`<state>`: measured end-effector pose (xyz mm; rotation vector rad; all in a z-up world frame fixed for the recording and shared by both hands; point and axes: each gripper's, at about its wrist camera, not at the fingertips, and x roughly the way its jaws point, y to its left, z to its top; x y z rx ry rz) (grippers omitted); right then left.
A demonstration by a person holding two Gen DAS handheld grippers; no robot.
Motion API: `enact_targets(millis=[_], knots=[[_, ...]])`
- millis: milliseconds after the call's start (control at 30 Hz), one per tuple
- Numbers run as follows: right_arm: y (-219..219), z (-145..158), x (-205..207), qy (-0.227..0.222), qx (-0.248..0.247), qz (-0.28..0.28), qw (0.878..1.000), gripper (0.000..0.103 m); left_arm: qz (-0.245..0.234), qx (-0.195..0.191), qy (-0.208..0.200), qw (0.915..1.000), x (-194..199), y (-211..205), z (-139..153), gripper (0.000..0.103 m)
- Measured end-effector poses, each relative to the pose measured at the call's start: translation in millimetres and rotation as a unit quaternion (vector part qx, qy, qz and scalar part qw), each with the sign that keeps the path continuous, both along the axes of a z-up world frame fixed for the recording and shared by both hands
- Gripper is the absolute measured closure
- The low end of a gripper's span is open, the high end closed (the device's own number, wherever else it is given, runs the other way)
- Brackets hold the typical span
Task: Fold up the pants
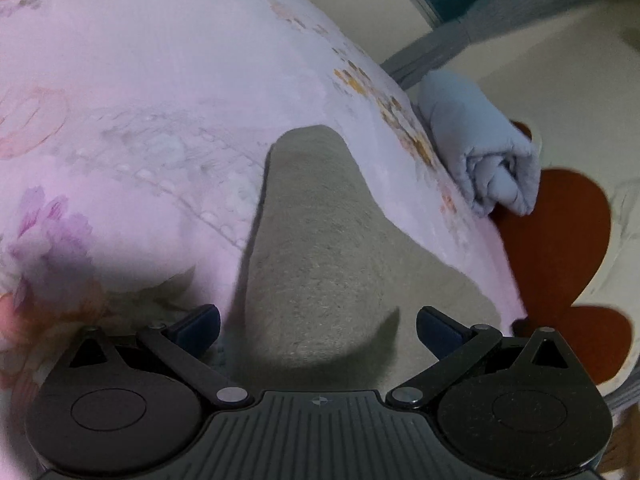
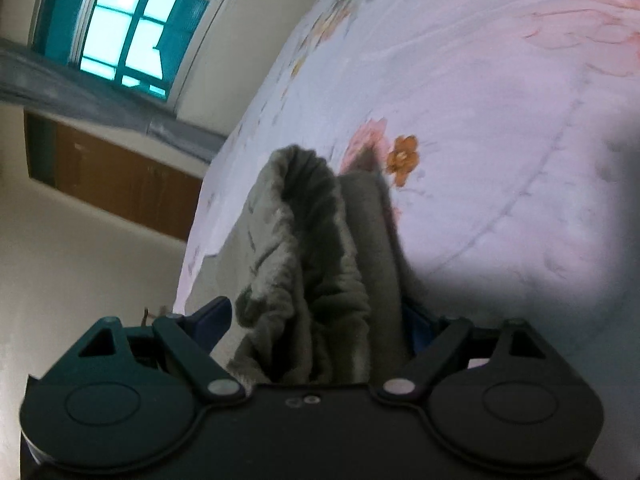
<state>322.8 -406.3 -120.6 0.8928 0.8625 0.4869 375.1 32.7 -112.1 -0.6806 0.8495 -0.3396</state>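
Hovering over grey-green pants (image 1: 316,248) lying on my floral bedsheet (image 1: 140,80), my left gripper (image 1: 318,328) and right gripper (image 2: 320,320) both gape wide, empty, so the bunched waistband (image 2: 304,248) could slump and spoil the fold.

Pants (image 1: 320,240) on bedsheet (image 1: 140,80), beside rolled cloth (image 1: 480,152)

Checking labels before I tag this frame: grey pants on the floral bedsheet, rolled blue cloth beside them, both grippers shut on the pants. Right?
Not quite: neither gripper is shut. The left wrist view shows the left gripper open over the pants, and the right wrist view shows the right gripper open around bunched fabric. The rest stands: pants on the floral bedsheet, rolled blue cloth beside them.
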Motion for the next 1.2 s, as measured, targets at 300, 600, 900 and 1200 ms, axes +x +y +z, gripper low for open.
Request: enact_targets(millis=[300,600,900,1200], knots=[[17.0,9.2,4.8,-0.002,-0.059,0.049,0.997,0.049,-0.038,0.110,-0.013,0.9931,7.6,-35.9,15.1,0.049],[26.0,36.0,-7.2,-0.043,-0.081,0.062,0.994,0.066,-0.047,0.124,-0.041,0.9903,1.3,-35.9,31.7,0.072],[53.2,102.0,-3.7,-0.111,-0.083,0.094,0.986,0.068,-0.043,0.085,-0.074,0.9928,-19.9,-13.2,56.5,0.078],[129.2,146.3,50.5,-0.152,-0.076,0.142,0.975,0.068,0.011,0.086,-0.103,0.9909,4.5,66.1,88.4,0.078]])
